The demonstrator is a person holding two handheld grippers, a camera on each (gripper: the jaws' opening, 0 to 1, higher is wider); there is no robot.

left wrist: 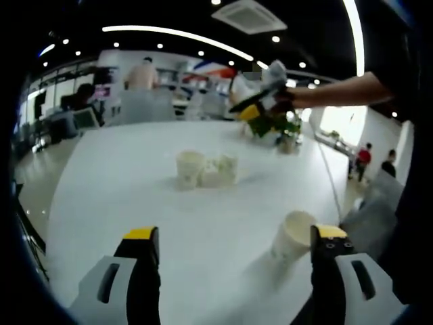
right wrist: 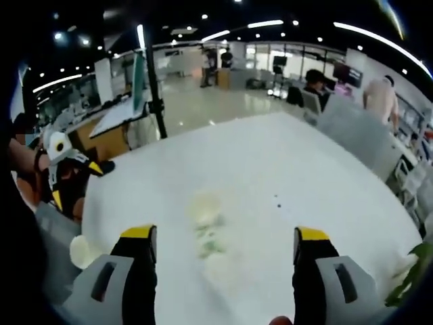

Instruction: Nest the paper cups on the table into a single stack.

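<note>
Now both grippers hang over the white table (left wrist: 122,183) with jaws wide apart, holding nothing. Three paper cups (left wrist: 206,169) stand close together mid-table. One more cup (left wrist: 292,235) sits just beside the left gripper (left wrist: 233,245). The right gripper (right wrist: 220,245) looks down at blurry cups.

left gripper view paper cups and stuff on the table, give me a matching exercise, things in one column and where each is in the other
Things:
1. lone paper cup
2. cluster of paper cups
3. plant
4. left gripper

Places or states:
a. far end of the white table, on the right
b. middle of the table
c. open, holding nothing
d. near edge, beside the right-hand jaw

Pairs: 1-d, 2-b, 3-a, 4-c
</note>
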